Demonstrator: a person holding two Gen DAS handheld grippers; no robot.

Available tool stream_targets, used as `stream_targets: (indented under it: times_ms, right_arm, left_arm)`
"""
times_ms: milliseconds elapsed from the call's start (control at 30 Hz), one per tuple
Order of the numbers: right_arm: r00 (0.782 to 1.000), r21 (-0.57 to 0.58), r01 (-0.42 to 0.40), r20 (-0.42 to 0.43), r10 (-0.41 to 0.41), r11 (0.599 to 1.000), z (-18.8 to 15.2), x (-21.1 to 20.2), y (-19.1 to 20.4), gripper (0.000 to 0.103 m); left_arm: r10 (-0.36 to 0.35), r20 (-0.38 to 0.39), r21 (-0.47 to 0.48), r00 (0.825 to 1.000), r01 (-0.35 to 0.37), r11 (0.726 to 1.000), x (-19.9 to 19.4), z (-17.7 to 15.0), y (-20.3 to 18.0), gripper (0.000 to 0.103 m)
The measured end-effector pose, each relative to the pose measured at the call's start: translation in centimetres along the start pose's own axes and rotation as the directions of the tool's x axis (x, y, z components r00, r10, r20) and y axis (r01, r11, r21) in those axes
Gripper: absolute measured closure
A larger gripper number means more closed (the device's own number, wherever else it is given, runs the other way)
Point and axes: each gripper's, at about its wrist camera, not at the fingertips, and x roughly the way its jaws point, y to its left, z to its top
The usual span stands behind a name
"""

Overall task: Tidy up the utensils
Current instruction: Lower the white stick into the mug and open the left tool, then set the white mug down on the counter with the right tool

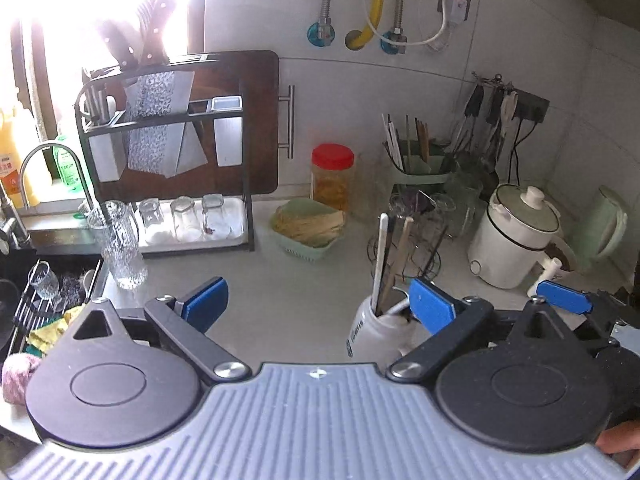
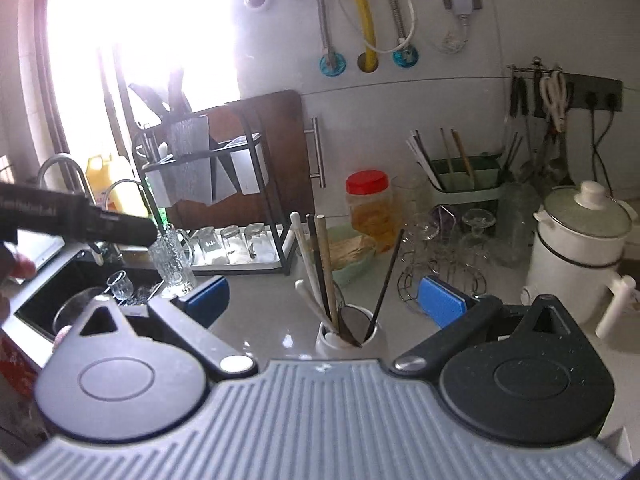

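On the pale grey counter [image 2: 260,300], going left to right, stood one tall ribbed glass vase [image 2: 173,262], four upturned clear drinking glasses [image 2: 232,242] on the white tray of the black wire rack, one red-lidded plastic jar [image 2: 369,208], one green utensil caddy [image 2: 466,176] and one white electric pot with a glass lid [image 2: 580,248]. The white ceramic utensil cup [image 2: 352,338] sat near the front between the fingers of the right tool [image 2: 324,300], holding four upright sticks and a dark ladle-like piece. Both the right tool and the left tool [image 1: 320,304] were spread wide, gripping nothing.
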Motion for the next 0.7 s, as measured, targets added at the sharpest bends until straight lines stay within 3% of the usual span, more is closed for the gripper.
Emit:
stream_targets:
  times_ms: [700]
  right_arm:
    - [0.996,0.022,0.084,0.021,-0.085,0.996,-3.7,-6.8,2.6,0.000]
  left_arm:
    - [-0.025,-0.039,0.002,0.999,0.025,1.000,-5.3,-7.4,0.5,0.004]
